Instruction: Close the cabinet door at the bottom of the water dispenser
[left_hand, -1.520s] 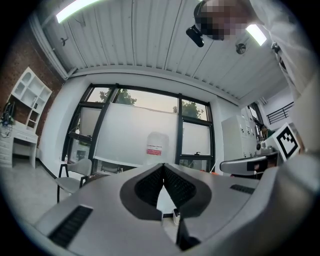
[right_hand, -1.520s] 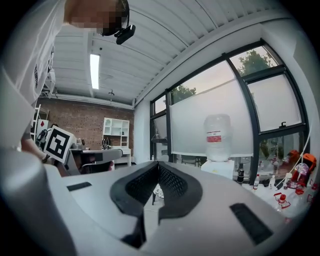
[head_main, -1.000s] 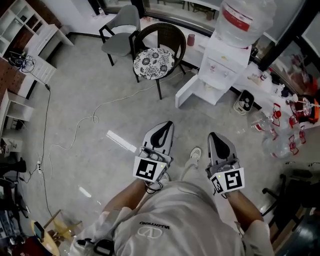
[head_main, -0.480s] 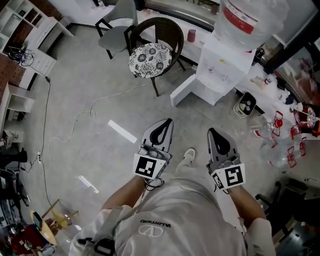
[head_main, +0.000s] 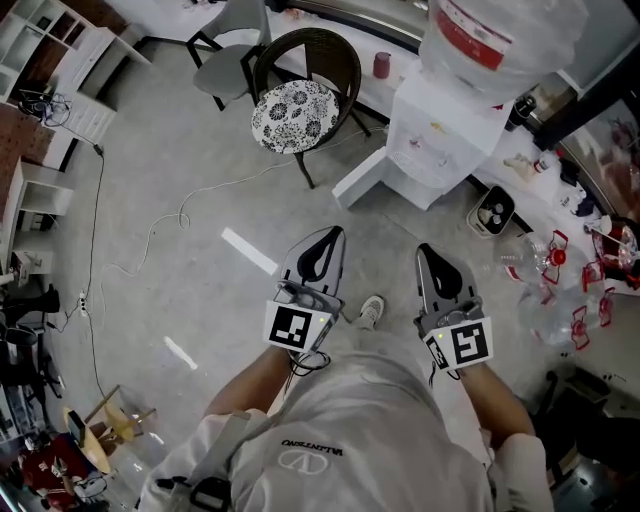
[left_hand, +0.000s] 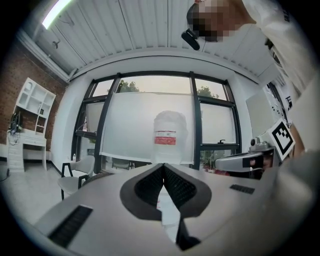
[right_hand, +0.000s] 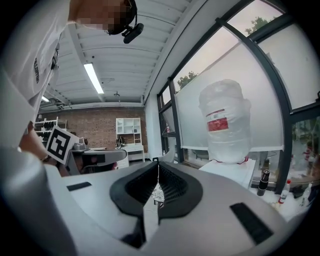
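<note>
The white water dispenser (head_main: 440, 140) stands at the upper right of the head view with a big clear bottle (head_main: 490, 40) on top. Its bottom cabinet door (head_main: 362, 178) hangs open, swung out to the left over the floor. My left gripper (head_main: 328, 235) and right gripper (head_main: 430, 250) are held side by side at waist height, both shut and empty, still well short of the door. In the left gripper view the bottle (left_hand: 169, 131) stands straight ahead beyond the closed left gripper (left_hand: 163, 165). The right gripper view has the bottle (right_hand: 225, 125) right of the closed right gripper (right_hand: 158, 162).
A wicker chair with a floral cushion (head_main: 295, 110) stands left of the open door, a grey chair (head_main: 230, 55) behind it. A cable (head_main: 150, 240) trails over the floor. A small fan (head_main: 490, 208) and several empty bottles (head_main: 560, 290) lie right of the dispenser.
The person has walked forward, carrying both shut grippers along. The dispenser and its open door now sit nearer and larger in the head view.
</note>
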